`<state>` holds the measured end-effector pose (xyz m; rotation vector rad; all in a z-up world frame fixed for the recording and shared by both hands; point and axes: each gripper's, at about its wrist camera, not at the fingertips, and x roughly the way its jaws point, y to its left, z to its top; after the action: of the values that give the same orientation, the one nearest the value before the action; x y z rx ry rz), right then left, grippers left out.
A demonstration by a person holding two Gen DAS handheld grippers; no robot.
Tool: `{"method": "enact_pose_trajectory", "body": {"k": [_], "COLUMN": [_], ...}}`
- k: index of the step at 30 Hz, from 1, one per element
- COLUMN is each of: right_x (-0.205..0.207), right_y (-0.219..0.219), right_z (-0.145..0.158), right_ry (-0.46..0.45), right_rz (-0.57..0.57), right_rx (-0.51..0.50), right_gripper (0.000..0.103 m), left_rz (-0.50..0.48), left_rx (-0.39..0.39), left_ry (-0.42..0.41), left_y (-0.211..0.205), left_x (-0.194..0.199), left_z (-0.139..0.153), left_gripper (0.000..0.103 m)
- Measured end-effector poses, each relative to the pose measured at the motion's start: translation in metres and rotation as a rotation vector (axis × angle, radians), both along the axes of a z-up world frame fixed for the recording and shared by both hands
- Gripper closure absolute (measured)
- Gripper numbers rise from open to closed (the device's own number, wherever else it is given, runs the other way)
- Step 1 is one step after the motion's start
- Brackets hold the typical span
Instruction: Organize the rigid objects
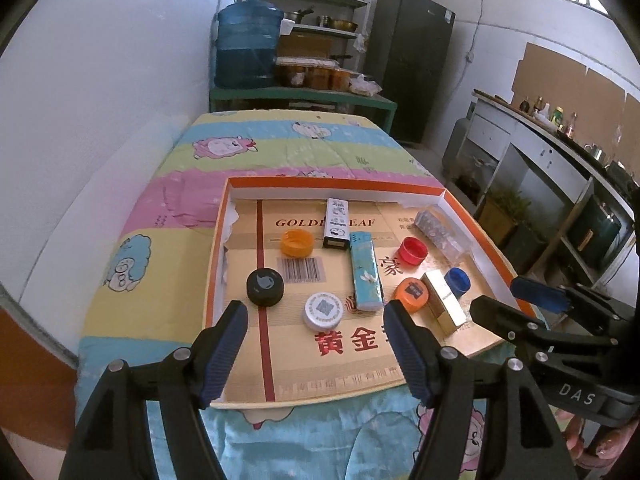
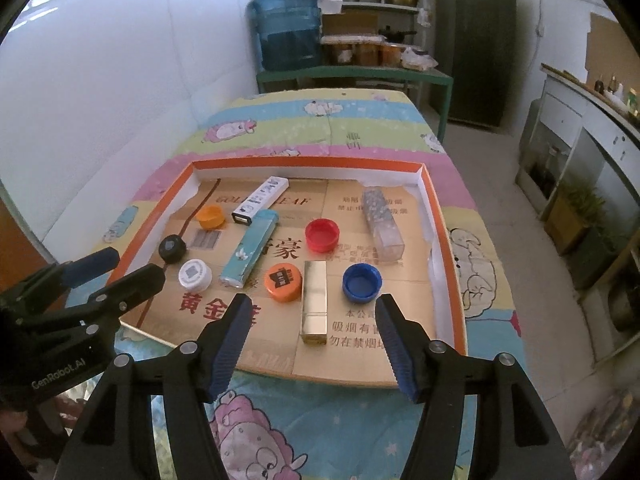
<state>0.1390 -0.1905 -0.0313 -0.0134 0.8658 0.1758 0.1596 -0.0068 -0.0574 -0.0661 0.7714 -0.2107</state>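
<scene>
A shallow orange-rimmed cardboard tray (image 1: 332, 182) (image 2: 304, 162) lies on the quilt-covered table. In it are an orange cap (image 1: 297, 243), a black cap (image 1: 265, 286), a white cap (image 1: 323, 311), a labelled orange cap (image 2: 282, 281), a red cap (image 2: 322, 234) and a blue cap (image 2: 362, 281). Among them lie a white panda box (image 1: 337, 223), a teal lighter (image 1: 365, 271), a gold lighter (image 2: 315, 305) and a clear studded box (image 2: 382, 224). My left gripper (image 1: 315, 310) (image 2: 132, 265) hangs open above the white cap. My right gripper (image 2: 313, 303) (image 1: 500, 298) is open over the gold lighter, holding nothing.
A cartoon quilt (image 1: 280, 152) covers the table. Behind it stand a green bench with a blue water jug (image 1: 248, 44), shelves and a dark fridge (image 1: 412, 60). A white wall runs along the left, and a counter (image 1: 560, 148) along the right.
</scene>
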Motion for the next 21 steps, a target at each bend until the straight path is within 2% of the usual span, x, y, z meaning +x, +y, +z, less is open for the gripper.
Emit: {"method": "enact_pose_trajectory", "body": {"k": [21], "right_x": [-0.047], "right_y": [0.004], "right_z": [0.033], "right_ry": [-0.078], "right_rz": [-0.004], "right_rx": [-0.009], "right_gripper": [0.037], "left_rz": [0.011], "left_rx": [-0.020], "left_ry": [-0.071], "left_y": [0.008], "left_x": [-0.049], "left_z": [0.031], "left_gripper": [0.033]}}
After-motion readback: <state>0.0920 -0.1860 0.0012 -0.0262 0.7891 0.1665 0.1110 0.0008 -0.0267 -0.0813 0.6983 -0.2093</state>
